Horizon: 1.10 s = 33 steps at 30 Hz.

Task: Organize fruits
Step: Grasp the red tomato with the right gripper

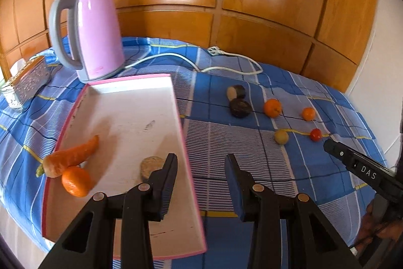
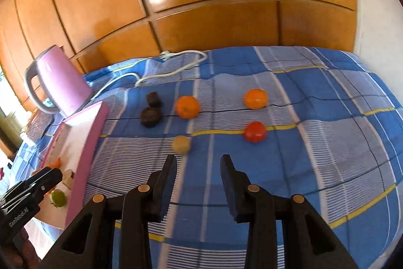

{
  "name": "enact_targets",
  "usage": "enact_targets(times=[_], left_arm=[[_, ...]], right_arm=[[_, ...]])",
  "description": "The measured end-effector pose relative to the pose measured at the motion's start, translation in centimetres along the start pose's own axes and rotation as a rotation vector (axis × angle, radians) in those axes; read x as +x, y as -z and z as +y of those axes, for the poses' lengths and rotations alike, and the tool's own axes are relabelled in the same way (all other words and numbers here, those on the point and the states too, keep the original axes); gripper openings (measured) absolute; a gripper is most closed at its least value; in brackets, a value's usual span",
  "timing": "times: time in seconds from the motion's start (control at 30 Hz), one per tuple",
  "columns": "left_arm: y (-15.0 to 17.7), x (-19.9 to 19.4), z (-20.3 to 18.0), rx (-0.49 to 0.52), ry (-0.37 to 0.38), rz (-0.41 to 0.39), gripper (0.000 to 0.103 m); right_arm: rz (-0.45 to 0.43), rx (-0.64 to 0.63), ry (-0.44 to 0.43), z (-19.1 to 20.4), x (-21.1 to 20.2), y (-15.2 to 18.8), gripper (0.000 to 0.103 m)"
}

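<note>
- Both grippers, left gripper (image 1: 200,159) and right gripper (image 2: 197,160), fingers spread, holding nothing.
- Left view only: carrot (image 1: 73,155) in pink tray (image 1: 183,140).
- Right view only: green fruit (image 2: 58,198) in tray; tomato (image 2: 255,131) on blue cloth (image 2: 314,143).

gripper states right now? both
Left gripper: jaws open, empty, over the tray edge.
Right gripper: jaws open, empty, above the cloth.
</note>
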<state>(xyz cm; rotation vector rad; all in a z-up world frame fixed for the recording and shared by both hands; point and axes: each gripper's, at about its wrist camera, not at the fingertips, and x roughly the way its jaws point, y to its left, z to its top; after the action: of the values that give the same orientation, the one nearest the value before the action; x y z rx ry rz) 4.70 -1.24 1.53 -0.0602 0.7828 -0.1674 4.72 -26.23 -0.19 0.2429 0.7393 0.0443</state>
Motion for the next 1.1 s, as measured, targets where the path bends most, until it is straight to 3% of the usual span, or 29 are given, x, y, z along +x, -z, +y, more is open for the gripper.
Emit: enact_targets(times=[0.37, 0.83, 0.93, 1.1], left_arm=[[1.0, 2.2, -3.2, 0.066, 0.056, 0.064, 0.039], [1.1, 4.9, -5.8, 0.095, 0.139, 0.124, 0.04], [0.9, 5.4, -6.5, 0.096, 0.156, 0.127, 0.047], [0.8, 6.2, -7.4, 0.099, 0.17, 0.138, 0.048]], right_arm=[[0.034, 0.069, 0.072, -4.0, 0.4, 1.0, 0.036], [0.066, 0.075, 0.088, -5.6, 1.9, 0.9, 0.036], [0.068, 0.075, 0.087, -5.8, 2.3, 0.4, 0.036], [0.064, 0.063, 0.085, -5.8, 3.1, -0.8, 0.039]])
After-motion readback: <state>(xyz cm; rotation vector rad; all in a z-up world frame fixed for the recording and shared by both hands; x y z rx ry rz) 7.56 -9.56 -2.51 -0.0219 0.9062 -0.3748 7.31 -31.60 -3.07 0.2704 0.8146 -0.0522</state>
